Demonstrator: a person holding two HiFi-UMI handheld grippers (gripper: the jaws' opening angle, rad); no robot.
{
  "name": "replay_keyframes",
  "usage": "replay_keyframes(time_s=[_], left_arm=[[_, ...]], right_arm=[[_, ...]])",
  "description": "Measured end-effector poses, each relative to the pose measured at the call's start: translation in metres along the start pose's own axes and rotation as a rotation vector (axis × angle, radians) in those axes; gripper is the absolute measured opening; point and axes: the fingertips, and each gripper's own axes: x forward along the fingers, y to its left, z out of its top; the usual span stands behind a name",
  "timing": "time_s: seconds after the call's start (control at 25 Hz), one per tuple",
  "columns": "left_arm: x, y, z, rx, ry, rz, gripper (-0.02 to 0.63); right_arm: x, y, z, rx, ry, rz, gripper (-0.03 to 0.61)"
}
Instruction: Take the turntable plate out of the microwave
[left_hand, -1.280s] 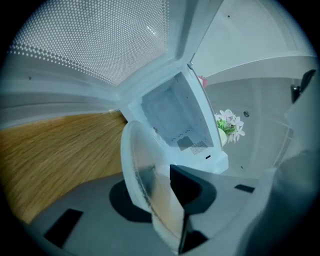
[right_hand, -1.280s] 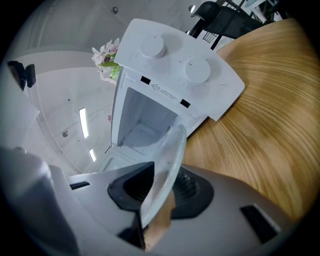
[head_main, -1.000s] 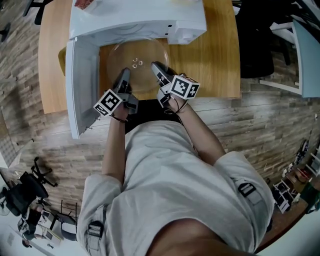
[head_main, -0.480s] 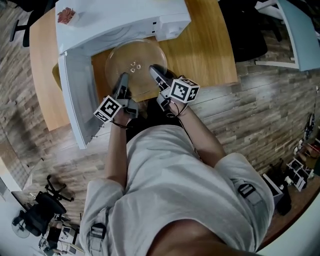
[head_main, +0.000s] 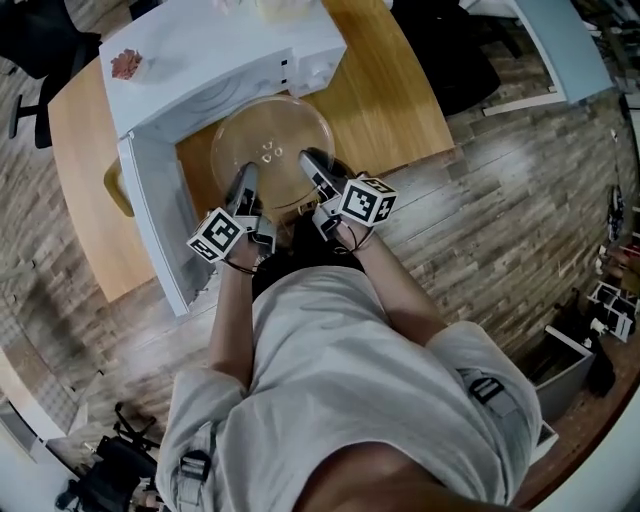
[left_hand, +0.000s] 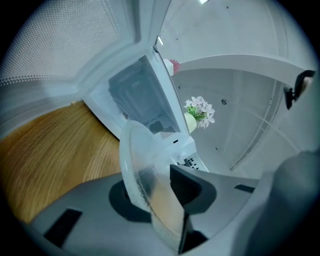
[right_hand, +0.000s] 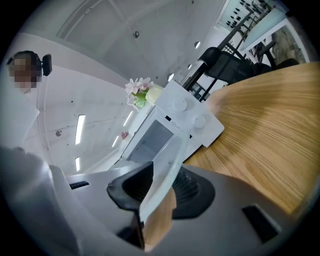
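Farther out of the microwave (head_main: 215, 65) now, the turntable plate (head_main: 272, 148) is pinched by left gripper (head_main: 247, 178) and right gripper (head_main: 312, 163).

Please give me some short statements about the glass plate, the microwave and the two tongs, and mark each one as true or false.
1. The left tongs clamp the rim of the glass plate. True.
2. The right tongs hold nothing. False: they clamp the plate's rim too.
3. The door of the microwave is closed. False: it stands open.
4. The plate is held in front of the microwave, above the wooden table. True.
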Motion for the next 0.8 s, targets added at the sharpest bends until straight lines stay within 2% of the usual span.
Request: replay_keyframes(time_s=[0.36,0.8], left_arm=[[0.001,-0.041,0.009,0.061,0.034,-0.102,0.117],[-0.007,-0.088,0.024,0.131,0.049,-0.165,0.117]], right_arm=[[-0.025,0.028,0.025,-0.042,-0.127,-0.009,0.117],[-0.048,0.063,0.052,-0.082,-0.23,0.018,0.118]])
